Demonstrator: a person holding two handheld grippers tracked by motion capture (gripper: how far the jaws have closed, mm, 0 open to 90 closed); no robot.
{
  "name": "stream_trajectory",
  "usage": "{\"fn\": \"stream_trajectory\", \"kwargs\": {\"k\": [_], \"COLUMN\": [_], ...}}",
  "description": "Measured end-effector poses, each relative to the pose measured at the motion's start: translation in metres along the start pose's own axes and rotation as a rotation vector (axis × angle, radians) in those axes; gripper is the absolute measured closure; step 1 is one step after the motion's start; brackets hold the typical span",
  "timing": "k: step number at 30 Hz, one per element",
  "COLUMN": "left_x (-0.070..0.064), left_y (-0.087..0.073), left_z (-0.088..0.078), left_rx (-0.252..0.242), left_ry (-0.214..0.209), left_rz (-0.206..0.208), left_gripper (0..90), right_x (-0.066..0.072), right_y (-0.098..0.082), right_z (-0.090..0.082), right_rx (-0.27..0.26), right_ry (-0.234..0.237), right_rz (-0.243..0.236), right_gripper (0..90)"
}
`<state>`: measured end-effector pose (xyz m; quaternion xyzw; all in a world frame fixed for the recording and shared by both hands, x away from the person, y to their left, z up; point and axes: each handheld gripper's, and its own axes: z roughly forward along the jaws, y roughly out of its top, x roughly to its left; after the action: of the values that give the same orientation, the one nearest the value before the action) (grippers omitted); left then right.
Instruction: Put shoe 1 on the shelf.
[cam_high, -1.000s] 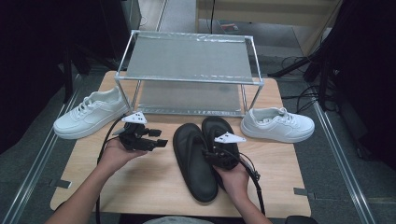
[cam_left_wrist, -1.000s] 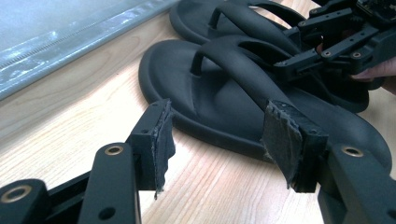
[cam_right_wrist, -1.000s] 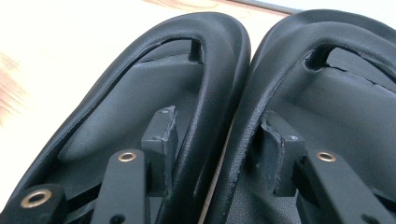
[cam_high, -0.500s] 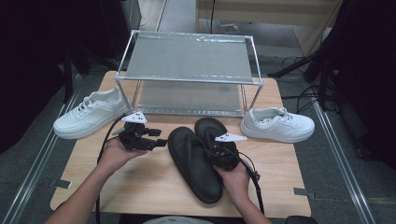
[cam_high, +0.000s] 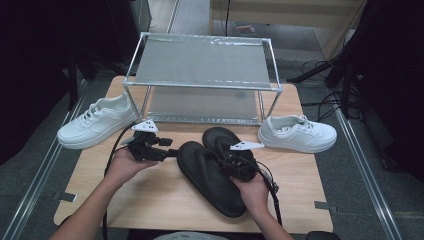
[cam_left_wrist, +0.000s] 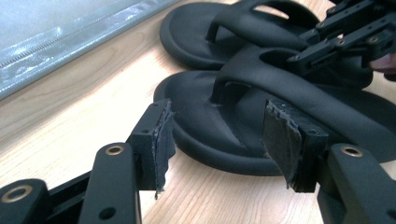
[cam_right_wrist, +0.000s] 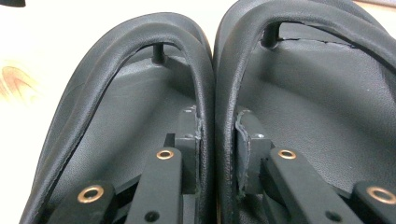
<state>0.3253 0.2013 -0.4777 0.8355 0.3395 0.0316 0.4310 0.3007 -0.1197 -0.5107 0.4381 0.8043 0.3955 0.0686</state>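
Two black flip-flops (cam_high: 210, 175) (cam_high: 222, 140) lie side by side on the wooden table (cam_high: 150, 200). My right gripper (cam_high: 227, 159) reaches between them from the heel side. Its jaws have just been closing, and the two inner straps (cam_right_wrist: 205, 93) (cam_right_wrist: 225, 93) are pinched together between its pads (cam_right_wrist: 215, 119). My left gripper (cam_high: 170, 151) stands open just left of the nearer flip-flop's toe (cam_left_wrist: 243, 126). Nothing is between its worn pads (cam_left_wrist: 217, 135). The right gripper (cam_left_wrist: 345, 32) shows behind on the straps.
A two-tier metal rack (cam_high: 200, 65) stands at the back of the table. One white sneaker (cam_high: 97, 122) sits at the left and another (cam_high: 297, 134) at the right. Bare wood lies in front of the left hand.
The nearer flip-flop has shifted slightly against the other under the right gripper. Both hands have kept their places.
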Motion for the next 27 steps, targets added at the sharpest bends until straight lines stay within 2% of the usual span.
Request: {"fn": "stream_trajectory", "kwargs": {"k": [12, 21, 27], "left_x": [-0.001, 0.0, -0.002], "left_y": [-0.01, -0.022, -0.029], "left_z": [-0.007, -0.016, -0.022], "left_rx": [0.01, 0.02, 0.027], "left_ry": [0.017, 0.044, 0.058], "left_rz": [-0.012, -0.02, -0.03], "left_gripper": [41.6, 39.6, 39.1], "right_x": [-0.007, -0.008, -0.01], "right_y": [0.015, 0.031, 0.041], "right_z": [-0.002, 0.004, 0.012], "right_rx": [-0.019, -0.032, -0.029], "right_ry": [0.009, 0.008, 0.023], "right_rz": [-0.006, -0.038, -0.056], "right_gripper": [75.1, 75.0, 75.1]}}
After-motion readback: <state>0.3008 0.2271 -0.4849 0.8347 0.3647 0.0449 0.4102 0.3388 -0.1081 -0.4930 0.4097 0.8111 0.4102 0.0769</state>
